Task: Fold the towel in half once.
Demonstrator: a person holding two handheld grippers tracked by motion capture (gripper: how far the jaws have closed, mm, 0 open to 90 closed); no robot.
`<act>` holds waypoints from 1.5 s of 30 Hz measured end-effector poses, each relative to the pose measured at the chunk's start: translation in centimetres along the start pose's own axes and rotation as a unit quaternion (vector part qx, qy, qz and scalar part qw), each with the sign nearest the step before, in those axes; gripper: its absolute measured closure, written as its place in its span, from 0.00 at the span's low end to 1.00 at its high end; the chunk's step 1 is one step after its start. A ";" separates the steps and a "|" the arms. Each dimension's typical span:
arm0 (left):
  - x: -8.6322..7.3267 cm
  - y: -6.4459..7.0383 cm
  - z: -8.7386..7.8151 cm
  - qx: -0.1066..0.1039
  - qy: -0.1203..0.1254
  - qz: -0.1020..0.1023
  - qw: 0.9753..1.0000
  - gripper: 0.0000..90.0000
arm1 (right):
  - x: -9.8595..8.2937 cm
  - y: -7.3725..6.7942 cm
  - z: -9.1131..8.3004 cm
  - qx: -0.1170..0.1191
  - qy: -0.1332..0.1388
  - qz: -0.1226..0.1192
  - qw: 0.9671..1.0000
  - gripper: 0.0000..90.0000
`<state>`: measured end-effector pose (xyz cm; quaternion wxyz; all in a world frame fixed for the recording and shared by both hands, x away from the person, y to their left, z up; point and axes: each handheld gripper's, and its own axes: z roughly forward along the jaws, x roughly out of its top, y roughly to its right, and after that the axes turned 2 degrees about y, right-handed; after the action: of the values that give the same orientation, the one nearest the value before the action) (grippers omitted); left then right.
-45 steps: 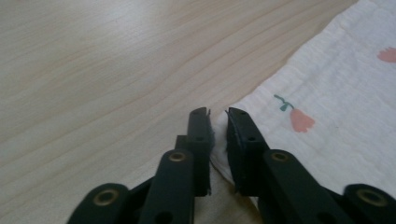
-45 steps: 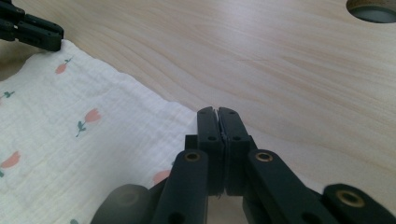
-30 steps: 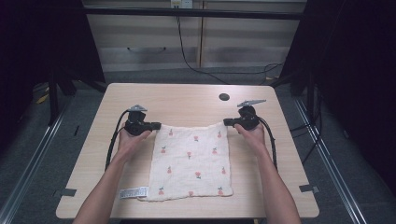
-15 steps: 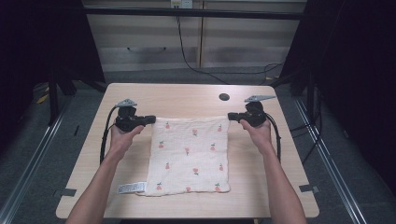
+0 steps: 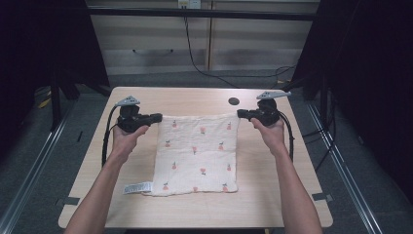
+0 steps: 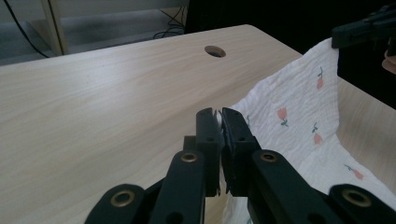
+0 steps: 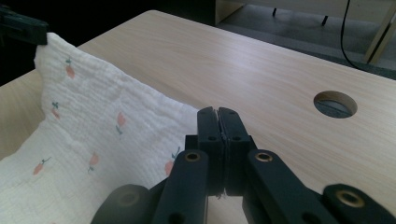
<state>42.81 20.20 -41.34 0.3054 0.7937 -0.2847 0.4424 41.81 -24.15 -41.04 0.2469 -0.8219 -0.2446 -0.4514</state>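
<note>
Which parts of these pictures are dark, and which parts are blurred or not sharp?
High view: the table is evenly lit, the surroundings at left and right nearly black. Left gripper view: the cloth is bright, the near jaws soft, the right gripper a dark shape. Right gripper view: the table hole is fairly sharp, the lower jaw parts blurred.

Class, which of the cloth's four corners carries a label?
The near left corner of the cloth, nearest the person's left forearm: a white label juts from it. The other three are bare.
</note>
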 end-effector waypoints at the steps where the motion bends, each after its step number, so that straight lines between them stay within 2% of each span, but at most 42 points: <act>1: 0.1 0.0 0.0 -0.001 0.004 -0.001 1.000 0.96 | 0.1 0.1 0.1 -0.003 -0.003 0.000 1.000 0.99; 3: 0.3 -0.1 -0.1 0.000 0.009 -0.005 1.000 0.96 | 0.2 0.2 0.3 -0.002 -0.001 0.006 1.000 0.99; 4: 0.4 -0.2 -0.3 0.001 0.007 -0.001 1.000 0.96 | 0.2 0.2 0.4 0.000 0.002 0.009 1.000 0.99; 11: 1.0 -0.7 -0.9 0.009 0.008 -0.001 1.000 0.96 | 1.1 -0.4 0.3 0.003 0.001 -0.012 1.000 0.99; 18: 2.8 0.2 -1.4 0.009 0.020 0.021 1.000 0.96 | 2.6 -0.7 -0.6 -0.001 0.010 -0.024 1.000 0.99; 20: 3.2 0.2 -1.4 0.006 0.028 0.012 1.000 0.96 | 2.9 -0.7 -0.8 -0.004 0.008 -0.028 1.000 0.99; 22: 3.4 0.3 -1.2 0.015 0.021 0.020 0.999 0.96 | 3.2 -0.7 -0.9 -0.003 0.007 -0.028 1.000 0.99; 28: 2.4 -0.3 -1.2 0.015 0.014 0.019 1.000 0.96 | 3.0 -1.0 -0.5 0.007 0.008 -0.033 0.999 0.99; 29: 2.0 -0.4 -1.3 0.020 0.009 0.022 1.000 0.96 | 2.9 -1.1 -0.4 0.009 0.007 -0.033 0.999 0.99; 37: 0.3 -0.7 -1.5 0.022 0.002 0.021 1.000 0.96 | 1.6 -1.4 0.1 0.020 -0.002 -0.031 0.999 0.99; 45: -1.3 -0.7 -2.1 0.014 0.001 0.018 1.000 0.96 | 0.2 -2.1 0.1 0.033 -0.006 -0.035 0.999 0.99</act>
<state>41.62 22.47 -41.77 0.2868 0.7920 -0.2922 0.4528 40.68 -22.44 -40.53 0.2565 -0.8069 -0.2888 -0.4469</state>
